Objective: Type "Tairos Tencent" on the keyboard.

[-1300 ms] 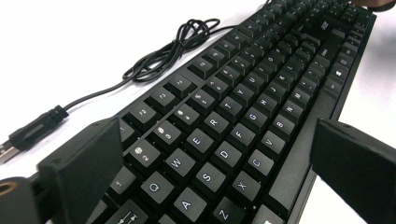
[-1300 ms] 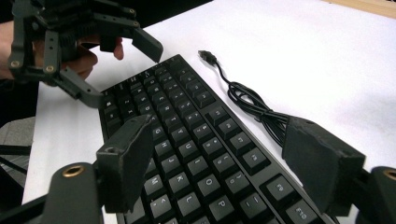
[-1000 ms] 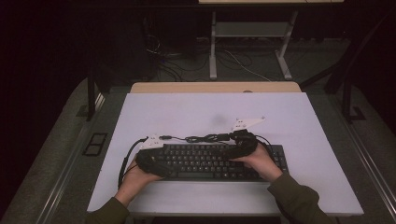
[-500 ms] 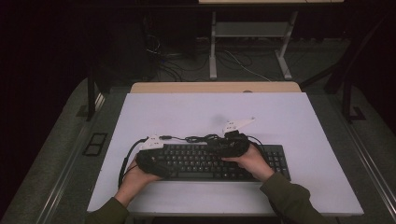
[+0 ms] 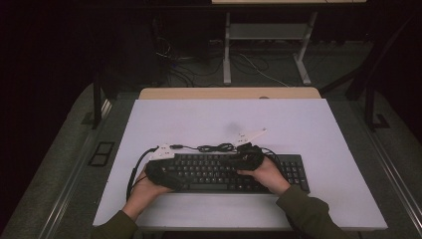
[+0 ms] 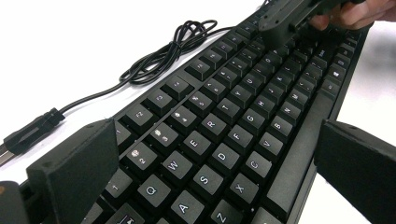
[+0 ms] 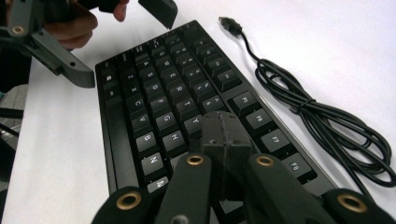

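now the black keyboard (image 5: 224, 173) lies flat on the white table (image 5: 318, 129), and both grippers are on it. the left gripper (image 6: 219, 154) has its jaws spread wide, one to either side of the keyboard's left end: in the left gripper view the far edge of the keyboard passes just beside the left-hand jaw and the near edge with the space bar runs just beside the right-hand jaw, with the letter keys from q to b lying between them. whether the pads actually press on the edges i cannot tell; a slim gap seems to show on the space-bar side.

the right gripper (image 7: 227, 135) has just been closing, and its jaws now stand together, pad against pad, with nothing held between them. their joined tip points down onto the middle key rows, right by the y and h keys, ahead of them the rest of the letter block and the other gripper at the keyboard's far end. the right hand (image 5: 266, 174) rests over the keys behind it.

beyond the jaws on the right side, the keyboard's cable (image 7: 322, 116) lies bundled in loose loops on the table, just beside the function-key row, its usb plug (image 7: 229, 23) free on the table.
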